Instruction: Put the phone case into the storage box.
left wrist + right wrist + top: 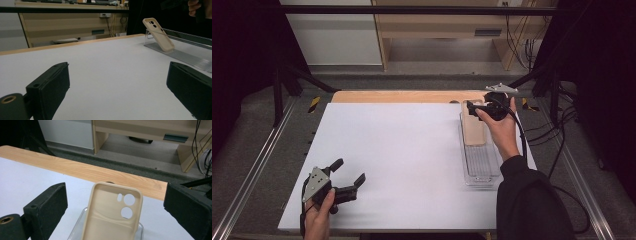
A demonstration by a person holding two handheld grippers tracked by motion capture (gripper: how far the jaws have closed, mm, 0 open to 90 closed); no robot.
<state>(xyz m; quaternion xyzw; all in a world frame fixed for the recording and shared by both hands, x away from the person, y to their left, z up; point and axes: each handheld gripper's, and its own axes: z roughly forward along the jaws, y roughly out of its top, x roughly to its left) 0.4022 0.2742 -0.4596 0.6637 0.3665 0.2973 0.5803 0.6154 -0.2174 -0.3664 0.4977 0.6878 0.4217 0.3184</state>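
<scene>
Beige phone case leaning on clear stand, between wide-open right claw jaws, untouched; left claw wide, empty, on table.

A wide stretch of bare white table is being left free between the left gripper and the clear tray, so passage across the middle is being blocked by nothing. Along the right edge, room is being taken up by that tray and by the beige phone case being propped tilted at its far end. The case is being flanked by the open jaws of the right gripper, with gaps on both sides.
</scene>
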